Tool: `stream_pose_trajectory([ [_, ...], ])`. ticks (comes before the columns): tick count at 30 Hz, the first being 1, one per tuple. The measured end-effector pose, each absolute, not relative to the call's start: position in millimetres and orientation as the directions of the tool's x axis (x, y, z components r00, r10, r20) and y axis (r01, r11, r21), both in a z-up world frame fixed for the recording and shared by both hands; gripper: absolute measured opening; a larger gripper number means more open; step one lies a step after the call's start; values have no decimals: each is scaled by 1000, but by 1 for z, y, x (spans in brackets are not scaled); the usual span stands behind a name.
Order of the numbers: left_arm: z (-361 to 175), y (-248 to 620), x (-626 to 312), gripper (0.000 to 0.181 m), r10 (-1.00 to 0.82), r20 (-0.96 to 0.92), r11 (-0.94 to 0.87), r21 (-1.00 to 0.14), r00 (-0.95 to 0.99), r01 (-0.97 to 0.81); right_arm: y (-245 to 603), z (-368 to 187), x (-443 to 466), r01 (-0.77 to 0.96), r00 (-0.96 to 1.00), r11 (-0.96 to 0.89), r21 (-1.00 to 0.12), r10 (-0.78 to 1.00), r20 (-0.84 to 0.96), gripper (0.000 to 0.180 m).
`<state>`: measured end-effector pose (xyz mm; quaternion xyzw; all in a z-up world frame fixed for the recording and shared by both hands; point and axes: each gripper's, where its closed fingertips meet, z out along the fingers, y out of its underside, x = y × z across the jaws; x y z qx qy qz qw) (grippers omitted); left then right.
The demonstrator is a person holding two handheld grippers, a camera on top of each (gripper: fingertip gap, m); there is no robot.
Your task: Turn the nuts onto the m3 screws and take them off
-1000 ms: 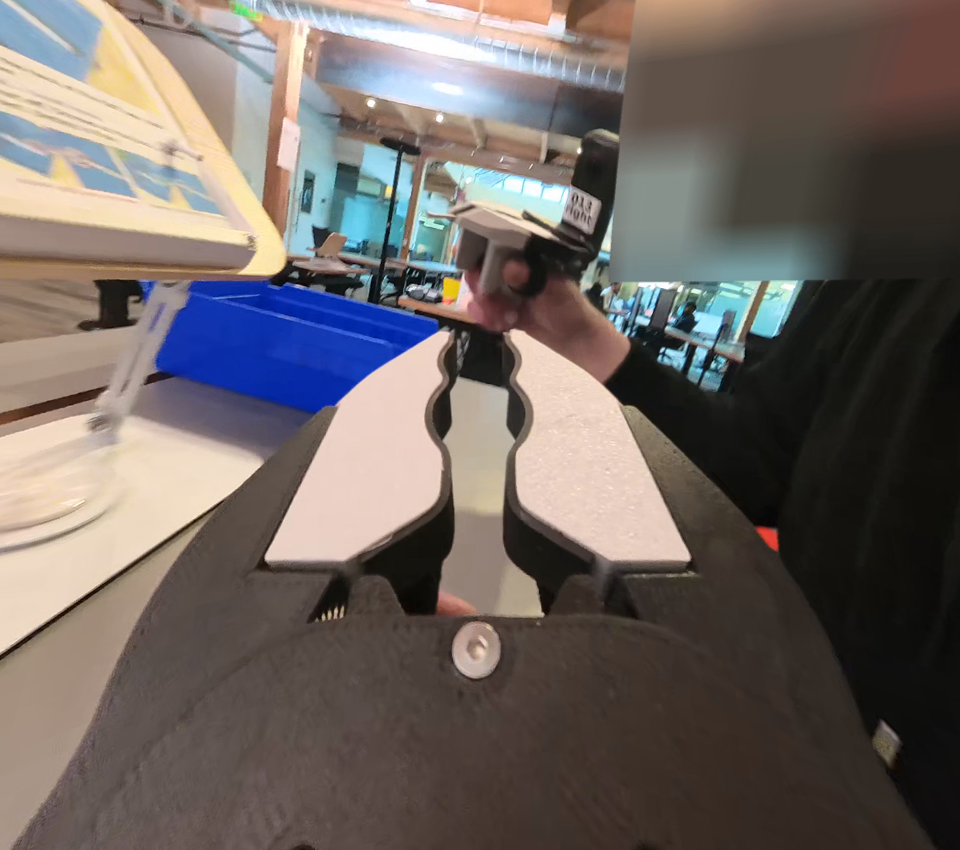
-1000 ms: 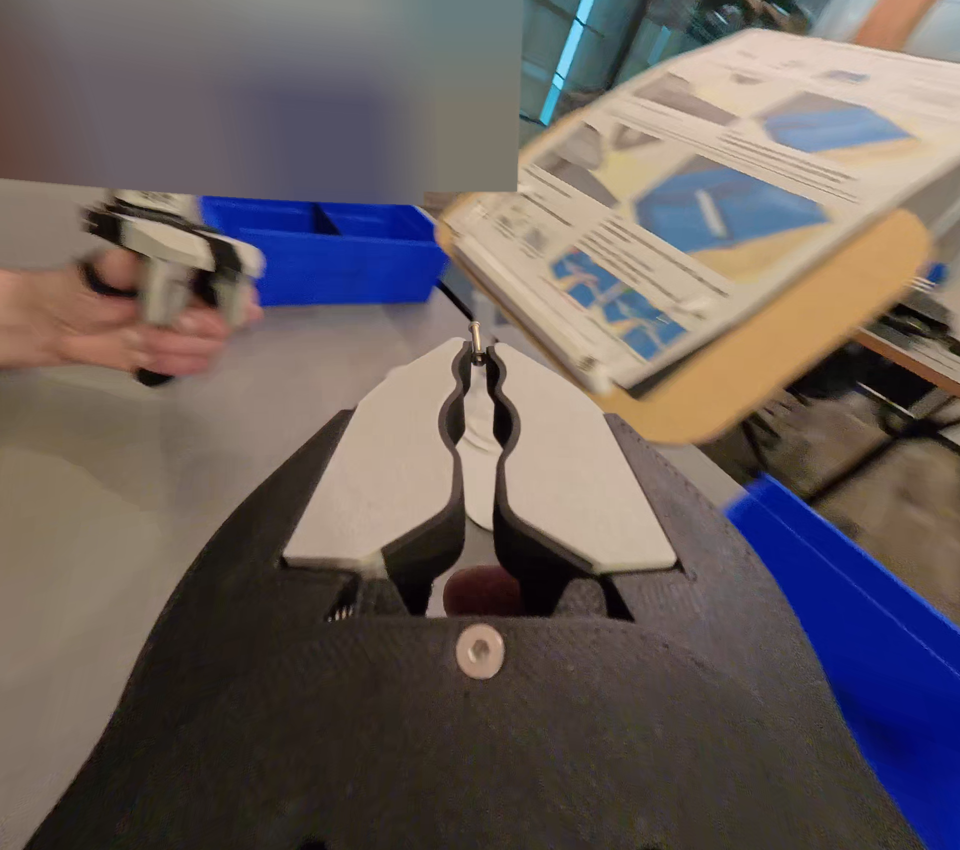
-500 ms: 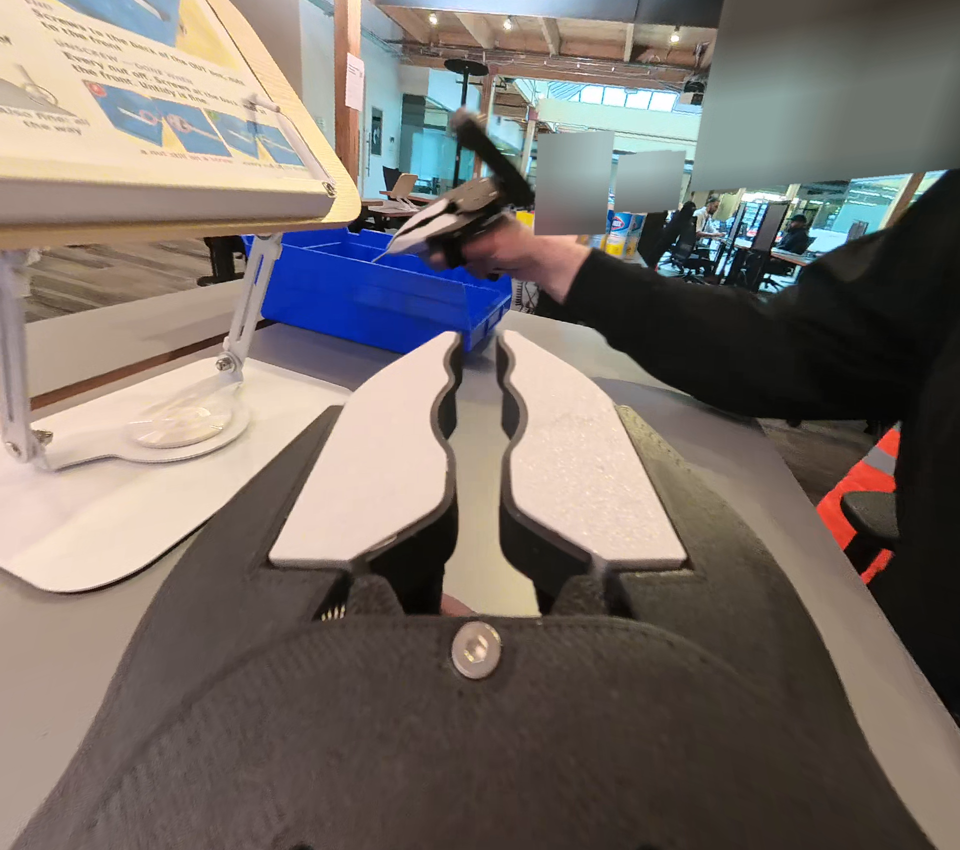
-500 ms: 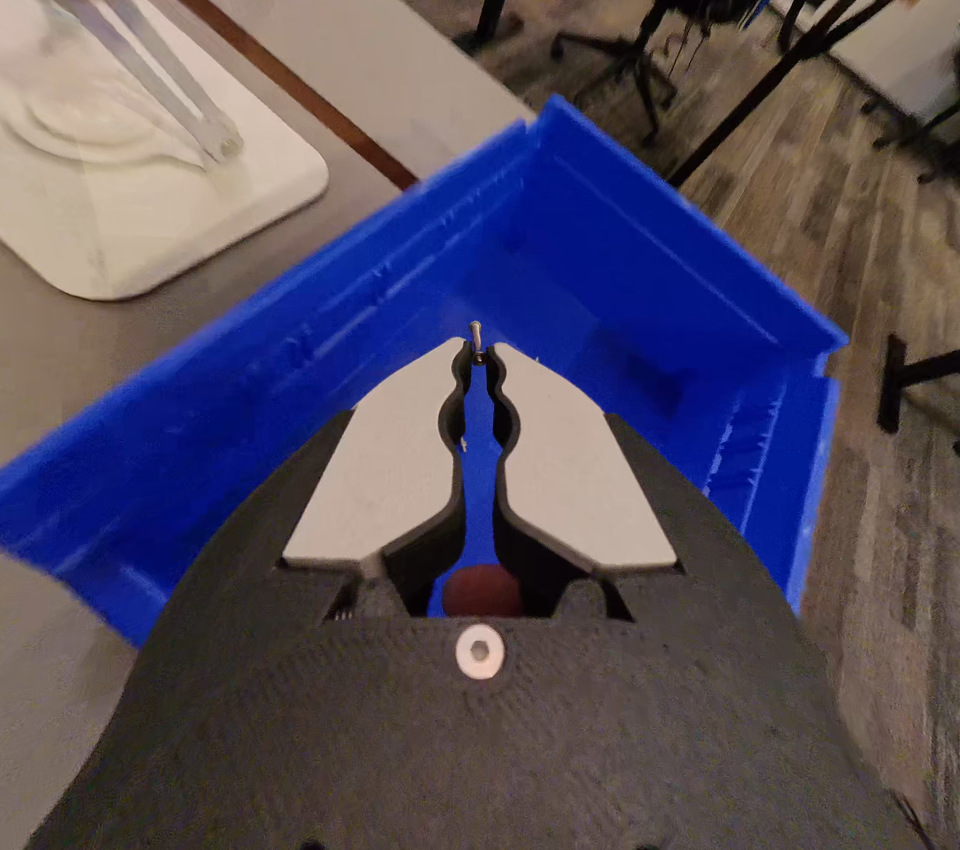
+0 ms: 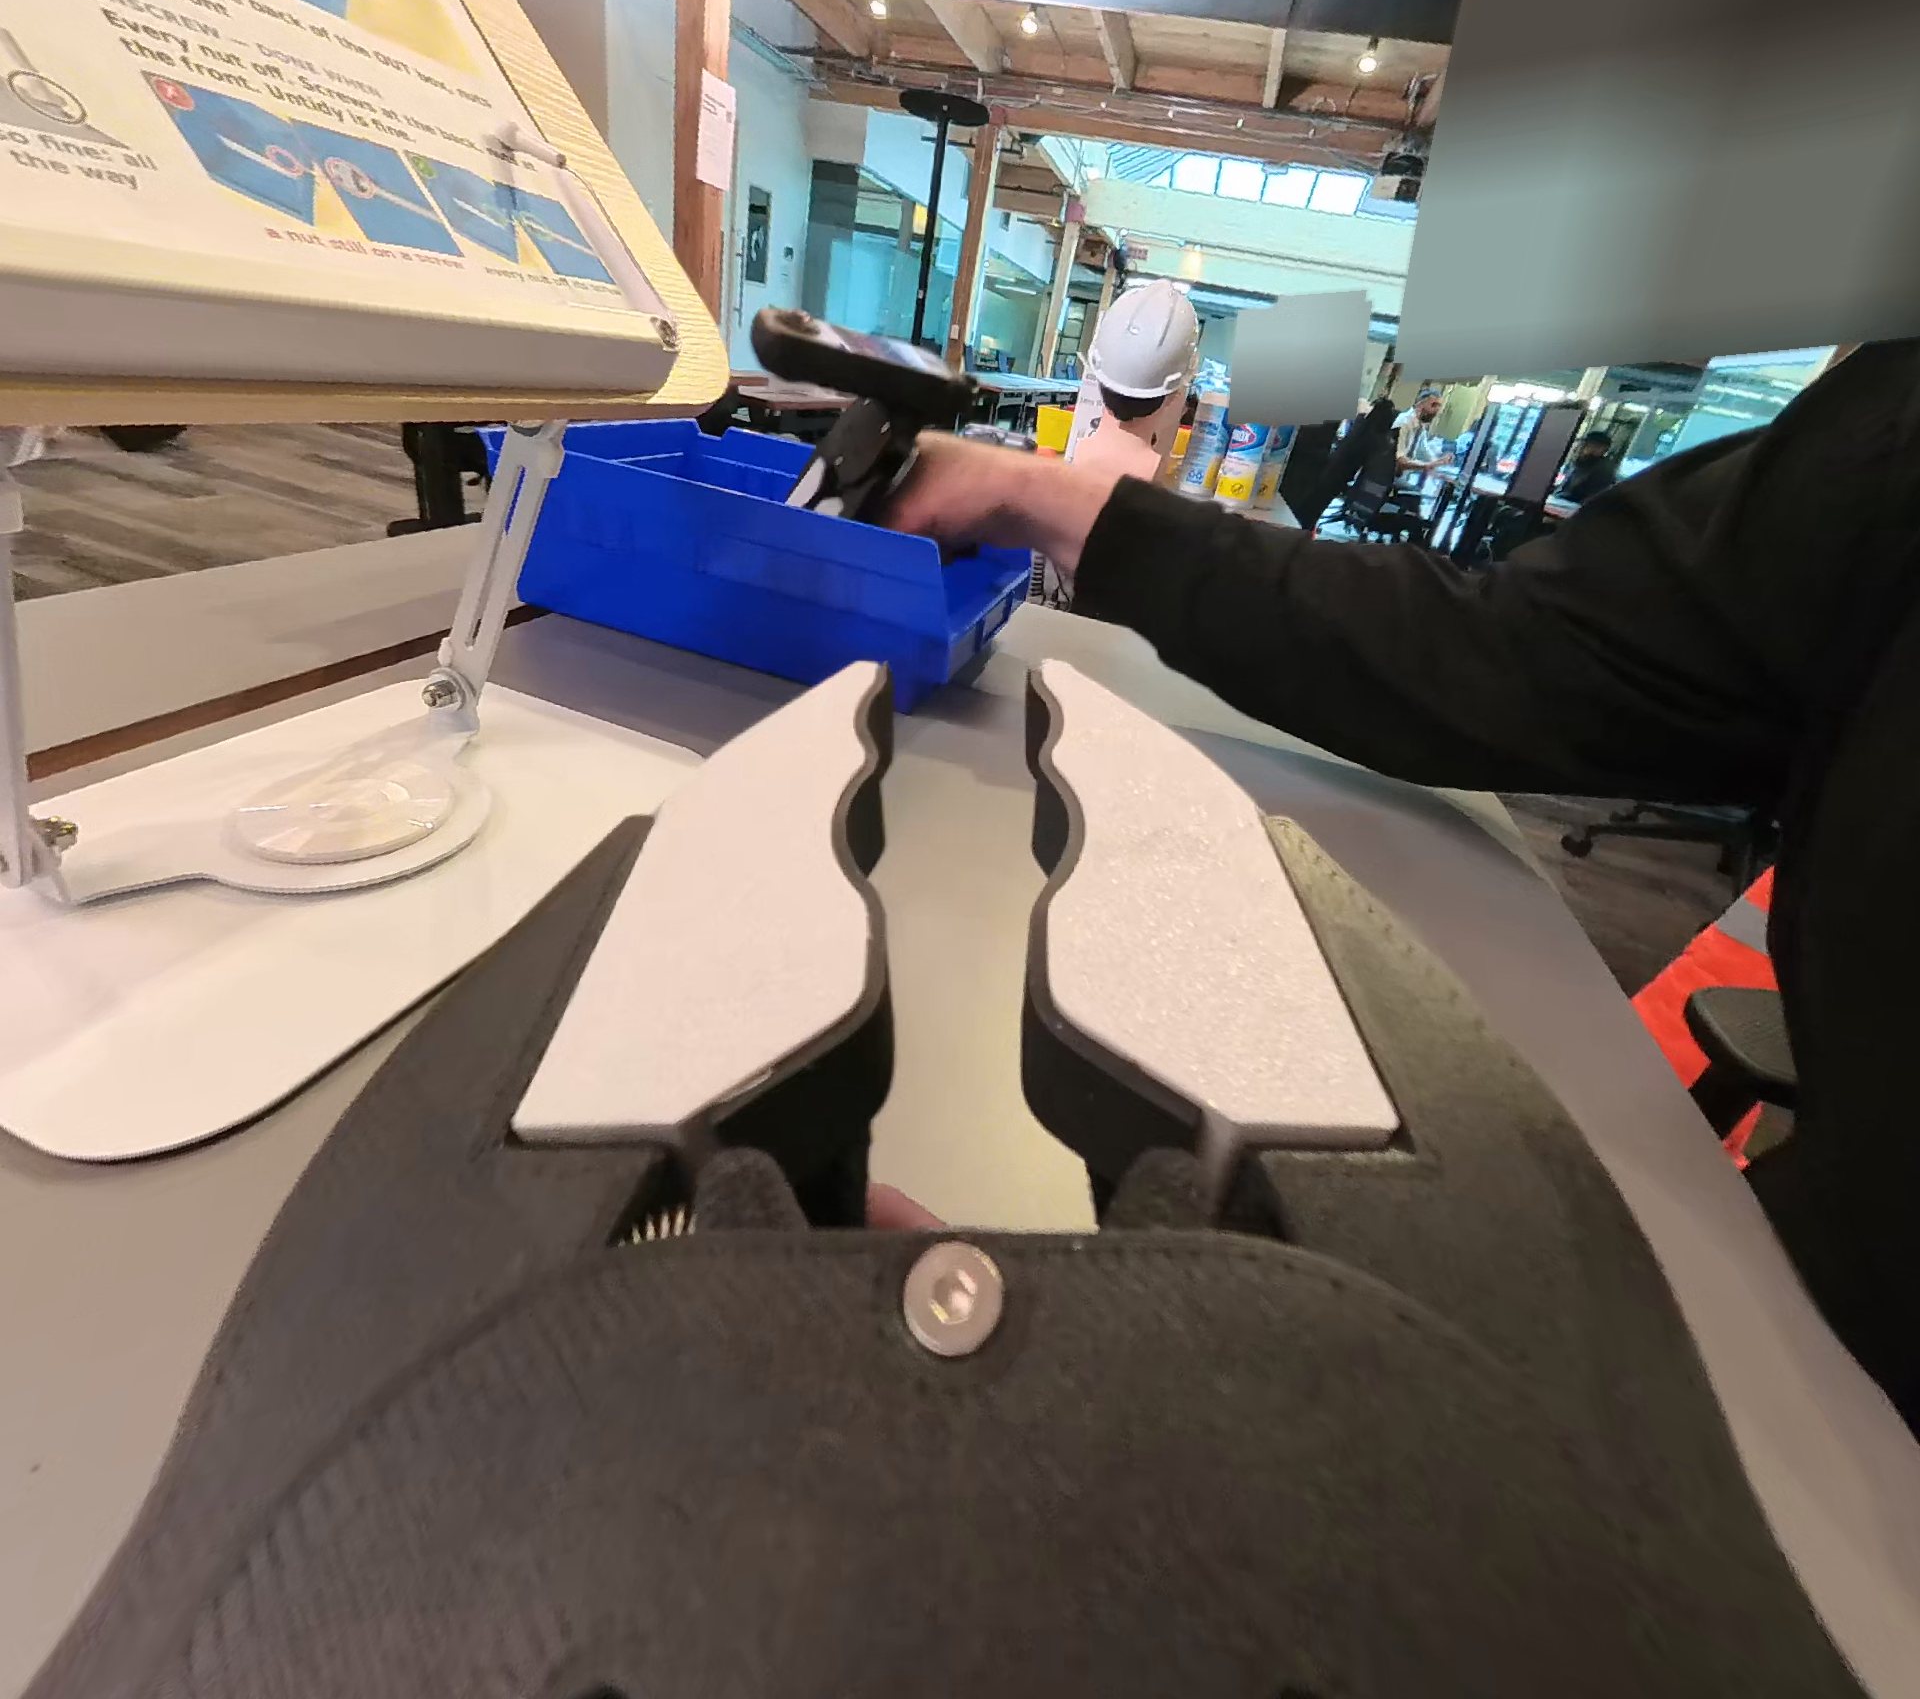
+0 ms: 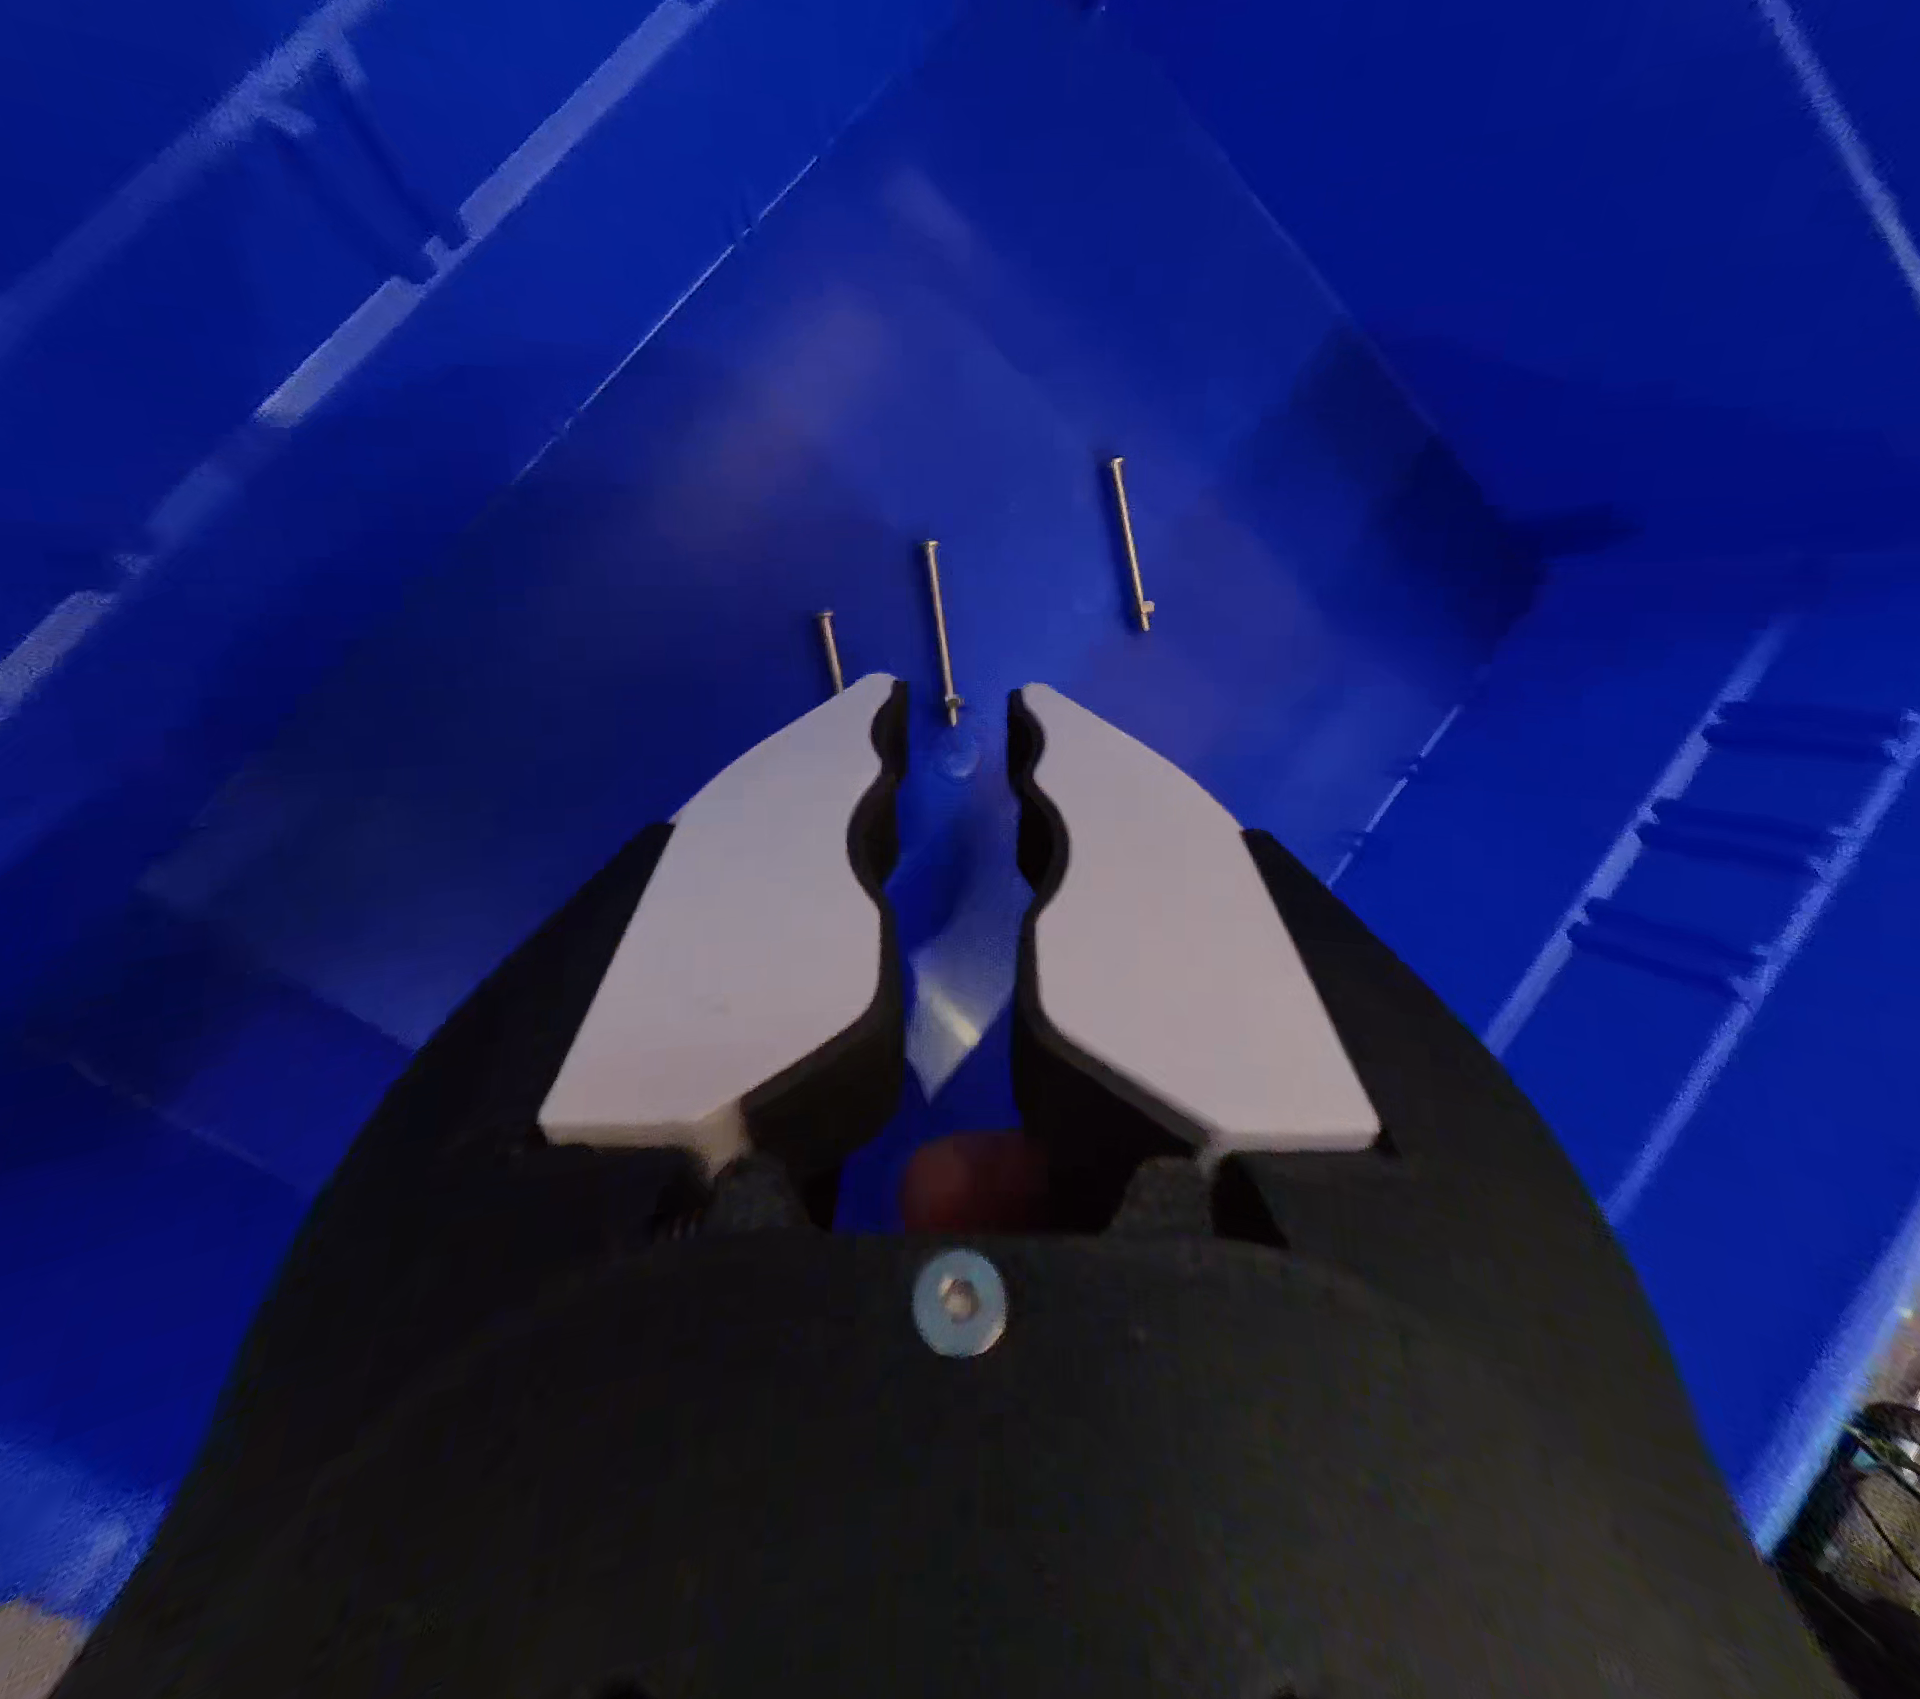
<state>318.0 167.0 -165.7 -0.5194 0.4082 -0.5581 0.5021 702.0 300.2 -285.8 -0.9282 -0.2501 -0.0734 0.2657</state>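
In the right wrist view my right gripper [image 6: 956,693] is open and empty, low inside a blue bin [image 6: 1351,195]. Three thin long screws lie on the bin floor: one [image 6: 940,626] just ahead of the gap between the fingertips, one [image 6: 830,650] partly hidden by the left fingertip, and one [image 6: 1129,543] farther right. The middle and right screws show a small bulge at the near end; I cannot tell whether it is a nut. In the left wrist view my left gripper [image 5: 956,693] is open and empty above the grey table [image 5: 1351,818].
In the left wrist view the blue bin [image 5: 727,558] stands at the far side of the table, and a hand [image 5: 987,496] holds the right gripper's body [image 5: 862,413] down into it. A tilted instruction board [image 5: 312,143] on a white stand [image 5: 208,974] is to the left.
My right gripper, shut on a screw before, swung over and down into the blue bin and opened; the screw now lies on the bin floor. My left gripper's jaws opened a little wider.
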Motion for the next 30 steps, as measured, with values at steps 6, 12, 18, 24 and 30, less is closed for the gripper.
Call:
stream_pose_trajectory([
  [6, -164, 162, 323, 44, -984, 178, -173, -976, 21, 135, 287, -233, 712, 492, 868, -674, -551, 326, 375, 26],
  [12, -166, 160, 325, 41, -987, 155, -151, -983, 33, 108, 254, -171, 685, 524, 849, -539, -660, 270, 454, 18],
  [18, -163, 155, 323, 6, -992, 129, -127, -984, 8, 121, 208, -127, 626, 528, 845, -358, -770, 307, 437, 0],
  [24, -168, 149, 330, 0, -996, 85, -83, -994, 17, 77, 170, -117, 525, 543, 763, -125, -830, 486, 426, 0],
  [30, -167, 142, 334, 16, -999, 50, -48, -997, 23, 65, 150, -159, 422, 561, 602, -26, -827, 699, 386, 0],
])
